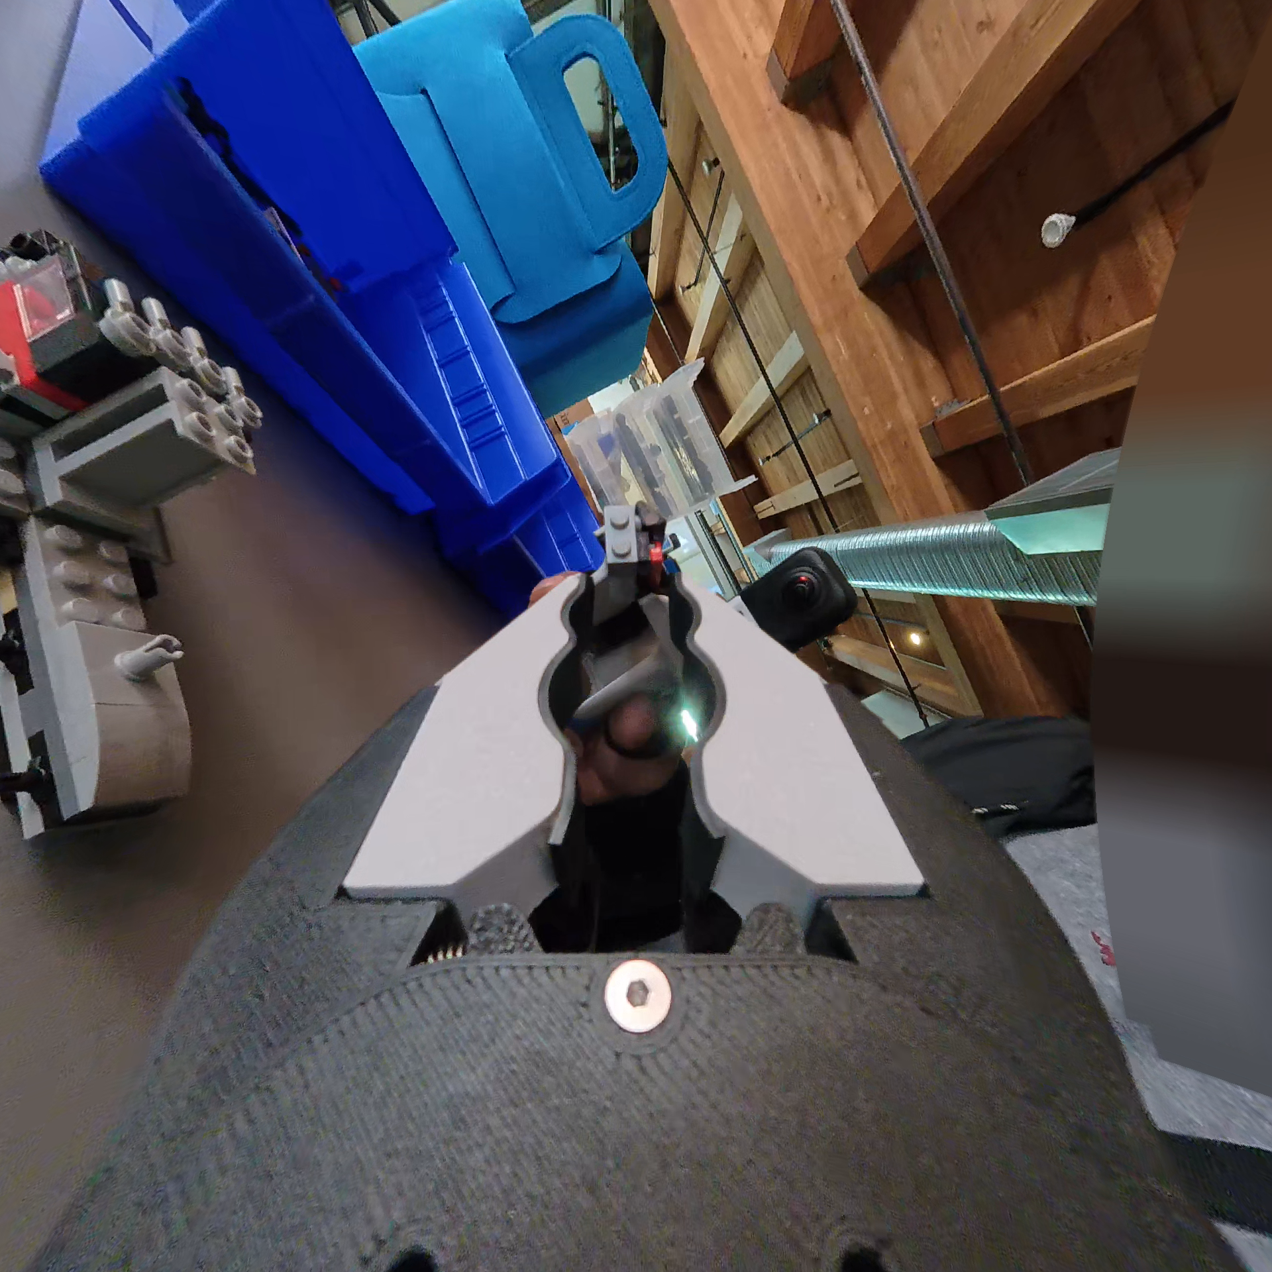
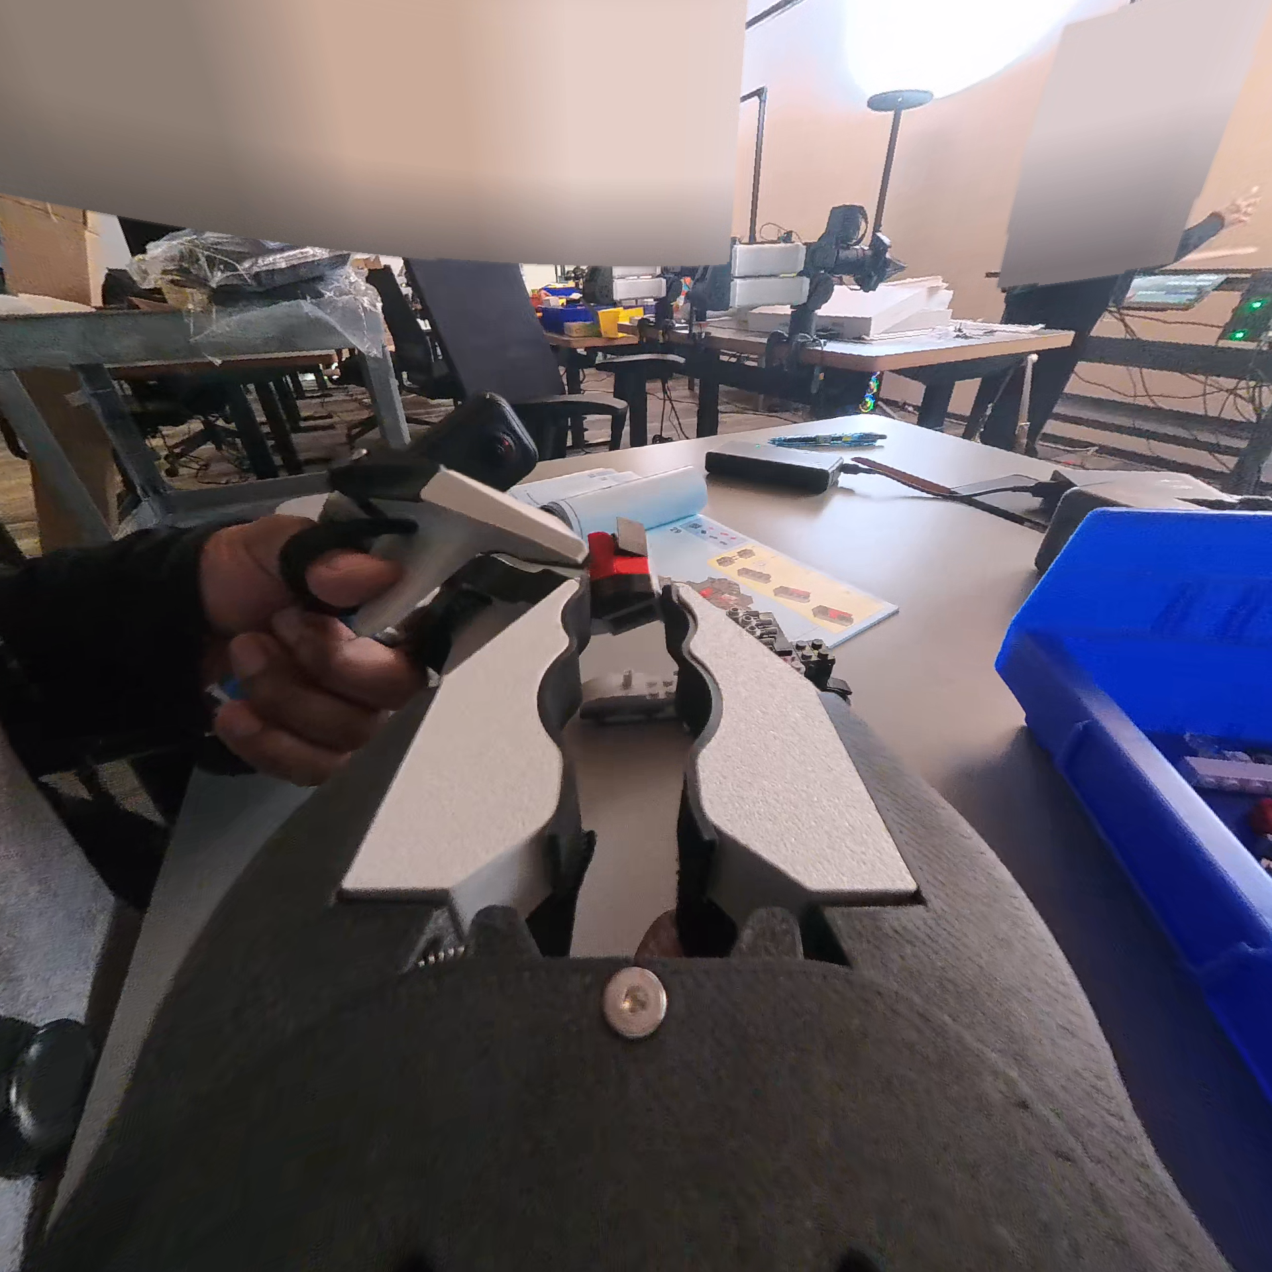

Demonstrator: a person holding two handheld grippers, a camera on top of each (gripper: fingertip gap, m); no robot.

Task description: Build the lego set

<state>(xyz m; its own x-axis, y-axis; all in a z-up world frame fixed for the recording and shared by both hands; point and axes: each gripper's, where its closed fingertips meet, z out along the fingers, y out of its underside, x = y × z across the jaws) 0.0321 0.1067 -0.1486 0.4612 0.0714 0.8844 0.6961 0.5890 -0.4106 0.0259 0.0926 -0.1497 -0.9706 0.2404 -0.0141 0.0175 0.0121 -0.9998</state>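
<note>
A small lego assembly (image 2: 619, 575) with a black base, a red middle and a grey plate on top is held in the air between both grippers. My right gripper (image 2: 623, 602) is shut on its black base. My left gripper (image 1: 630, 585) is shut on the studded grey plate (image 1: 621, 540). In the right wrist view it (image 2: 581, 554) comes in from the left, held by a hand (image 2: 296, 647). A larger grey lego model (image 1: 103, 523) with a red and clear part lies on the table at the left edge of the left wrist view.
Blue bins (image 1: 310, 275) stand behind the model. A blue bin (image 2: 1136, 688) with loose pieces is at the right. An open instruction booklet (image 2: 764, 575), loose black pieces (image 2: 798, 650) and a black power bank (image 2: 771, 471) lie on the grey table (image 2: 929, 585).
</note>
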